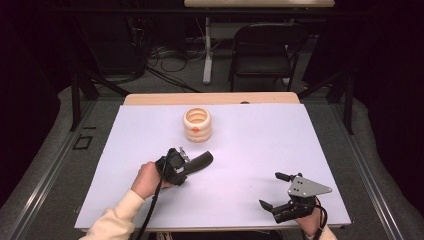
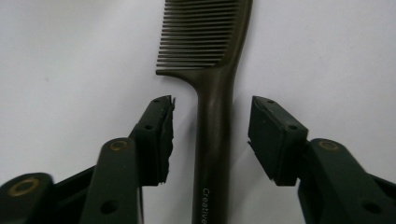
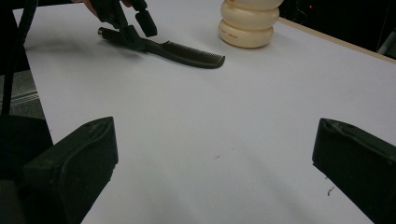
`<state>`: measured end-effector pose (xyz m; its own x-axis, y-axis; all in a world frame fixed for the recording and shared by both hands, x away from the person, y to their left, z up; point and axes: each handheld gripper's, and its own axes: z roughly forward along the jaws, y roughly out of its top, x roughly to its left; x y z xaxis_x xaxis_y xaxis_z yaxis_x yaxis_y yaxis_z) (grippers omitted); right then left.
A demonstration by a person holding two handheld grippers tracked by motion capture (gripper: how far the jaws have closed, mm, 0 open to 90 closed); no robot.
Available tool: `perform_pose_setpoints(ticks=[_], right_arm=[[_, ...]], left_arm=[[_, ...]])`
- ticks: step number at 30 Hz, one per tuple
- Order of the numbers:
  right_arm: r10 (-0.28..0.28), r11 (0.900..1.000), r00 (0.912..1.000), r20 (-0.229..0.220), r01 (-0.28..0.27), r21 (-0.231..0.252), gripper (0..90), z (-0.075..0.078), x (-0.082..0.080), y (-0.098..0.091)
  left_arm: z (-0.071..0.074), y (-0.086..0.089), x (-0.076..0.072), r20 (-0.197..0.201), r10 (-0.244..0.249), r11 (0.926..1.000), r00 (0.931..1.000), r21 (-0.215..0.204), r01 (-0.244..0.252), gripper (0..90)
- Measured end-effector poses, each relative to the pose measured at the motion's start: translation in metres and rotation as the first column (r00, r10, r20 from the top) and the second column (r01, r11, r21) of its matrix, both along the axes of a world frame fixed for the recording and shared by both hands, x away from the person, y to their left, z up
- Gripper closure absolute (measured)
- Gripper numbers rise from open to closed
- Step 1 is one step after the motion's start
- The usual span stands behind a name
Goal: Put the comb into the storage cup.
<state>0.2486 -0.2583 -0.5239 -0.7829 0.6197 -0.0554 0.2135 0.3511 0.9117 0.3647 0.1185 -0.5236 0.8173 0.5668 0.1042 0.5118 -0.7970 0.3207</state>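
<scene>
A dark comb (image 1: 201,160) lies flat on the white sheet, teeth end away from the person's left hand. In the left gripper view its handle (image 2: 214,135) runs straight up between the two black jaws. My left gripper (image 1: 184,165) straddles that handle with a small gap on each side, so the pads (image 2: 161,135) do not touch it. From the right gripper view, the comb (image 3: 187,53) and the left gripper (image 3: 133,23) are at the far left. My right gripper (image 1: 270,189) rests near the front right edge, open wide with nothing between its jaws.
A cream ribbed pot (image 1: 197,125) stands at the back middle of the white sheet (image 1: 260,145), beyond the comb, and appears again at the top of the right gripper view (image 3: 250,23). A folding chair (image 1: 265,50) and cables sit on the floor behind the table.
</scene>
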Motion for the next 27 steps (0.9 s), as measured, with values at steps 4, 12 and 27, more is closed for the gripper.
perform_pose_setpoints(ticks=[4, 12, 27], right_arm=[[0.003, 1.0000, 1.0000, 0.000, -0.003, 0.000, 0.0, 0.0005, -0.0007, 0.0002], [0.006, 1.0000, 1.0000, -0.004, -0.006, -0.003, 0.0, 0.0000, 0.0000, 0.0007], [0.006, 1.0000, 1.0000, -0.004, -0.006, -0.003, 0.0, -0.0001, 0.0001, 0.0008]], left_arm=[[-0.0025, 0.0004, 0.0040, -0.039, -0.002, 1.0000, 0.9993, -0.004, 0.002, 57.9], [-0.0051, 0.0028, 0.0097, -0.078, -0.004, 0.9995, 0.9970, -0.031, 0.001, 68.6], [-0.0057, 0.0067, 0.0102, -0.094, 0.003, 0.9977, 0.9956, -0.067, -0.009, 71.9]])
